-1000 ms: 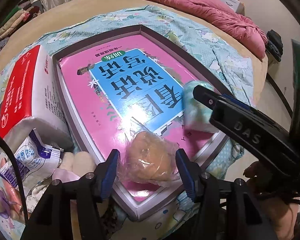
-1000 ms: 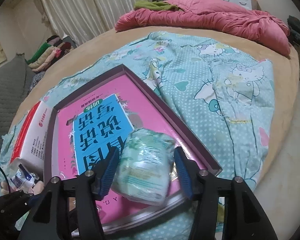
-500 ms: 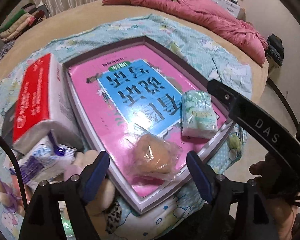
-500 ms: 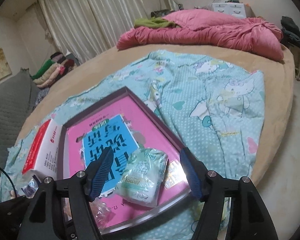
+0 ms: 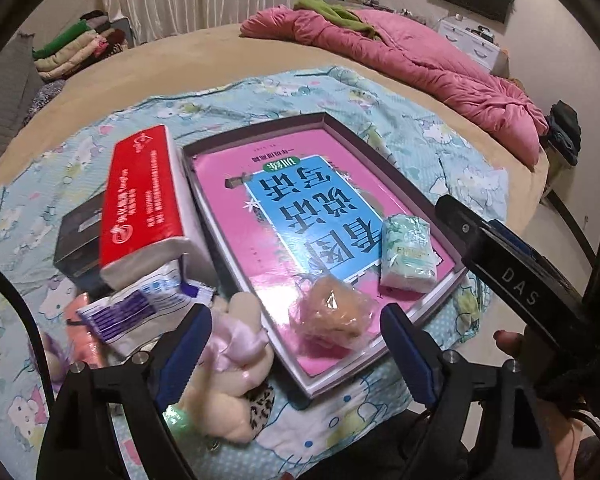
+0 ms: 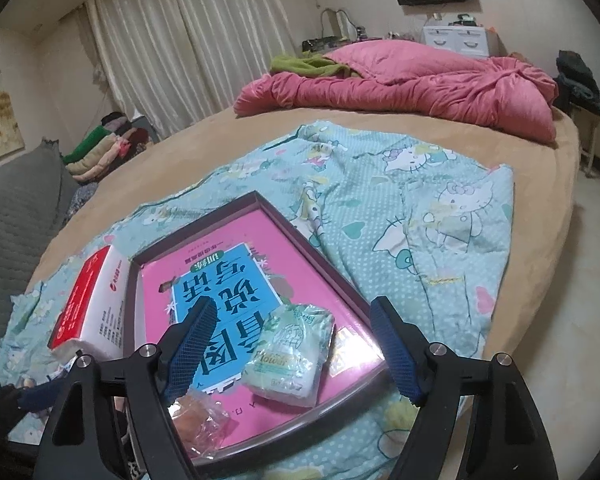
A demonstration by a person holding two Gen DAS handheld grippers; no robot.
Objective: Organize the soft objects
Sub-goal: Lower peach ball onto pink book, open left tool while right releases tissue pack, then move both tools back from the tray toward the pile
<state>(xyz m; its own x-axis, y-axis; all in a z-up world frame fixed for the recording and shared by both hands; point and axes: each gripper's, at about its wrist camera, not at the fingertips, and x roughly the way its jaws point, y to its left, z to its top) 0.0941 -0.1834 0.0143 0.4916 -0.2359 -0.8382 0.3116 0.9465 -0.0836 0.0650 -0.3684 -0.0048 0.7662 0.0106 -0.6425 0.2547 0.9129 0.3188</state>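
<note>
A shallow box lid [image 5: 454, 276] with a pink and blue printed bottom lies on a teal blanket. In it sit a plastic-wrapped bun [image 5: 332, 314] and a green tissue pack [image 5: 407, 254], also in the right wrist view as bun [image 6: 198, 414] and pack [image 6: 290, 356]. My left gripper [image 5: 296, 348] is open, raised above and just behind the bun. My right gripper [image 6: 296, 354] is open, raised above the tissue pack. Both are empty.
Left of the lid lie a red and white tissue block [image 5: 144, 208], a blue-printed white packet [image 5: 140, 308], a plush toy [image 5: 232, 364] and a dark box [image 5: 78, 240]. A pink quilt [image 6: 400, 80] lies at the bed's far side. The bed edge [image 6: 540, 300] is at the right.
Both grippers opened, releasing the bun and the tissue pack onto the lid, then pulled back and up. Both items now lie still in the lid.
</note>
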